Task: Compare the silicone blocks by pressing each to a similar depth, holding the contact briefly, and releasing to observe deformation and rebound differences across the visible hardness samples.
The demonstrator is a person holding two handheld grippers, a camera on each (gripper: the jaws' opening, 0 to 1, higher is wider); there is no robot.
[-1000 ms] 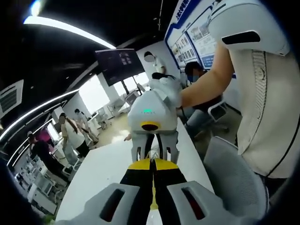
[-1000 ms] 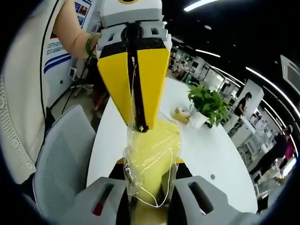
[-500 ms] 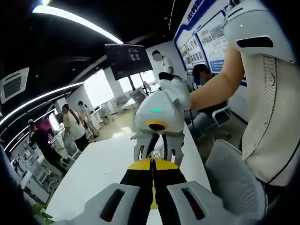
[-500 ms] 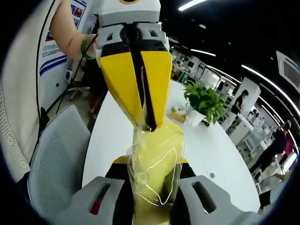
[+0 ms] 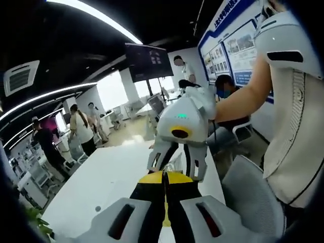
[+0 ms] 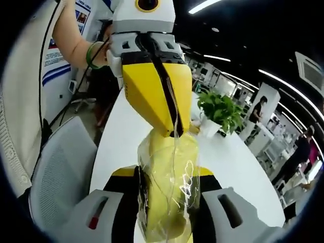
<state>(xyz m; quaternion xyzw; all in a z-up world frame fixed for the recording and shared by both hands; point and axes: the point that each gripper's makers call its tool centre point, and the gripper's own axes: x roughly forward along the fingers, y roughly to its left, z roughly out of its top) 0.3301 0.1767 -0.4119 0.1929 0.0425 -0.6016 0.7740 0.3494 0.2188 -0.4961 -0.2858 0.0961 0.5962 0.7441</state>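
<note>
Gripping a bagged yellow block [image 6: 169, 177], right tool [image 6: 167, 202]; left tool [image 6: 174, 132] clenched, seemingly pinching the bag's top.

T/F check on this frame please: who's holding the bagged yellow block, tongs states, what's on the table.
1. The right tongs grip the yellow silicone block in its clear bag. True.
2. The left tongs are wide open, clear of the bag. False: their jaws are shut, pinching the bag's top edge.
3. A potted green plant stands on the white table. True.
4. The block lies flat on the table. False: it is held up above the table between the two tongs.
5. In the left gripper view, the right tongs face the camera from beyond the shut left tongs. True.
</note>
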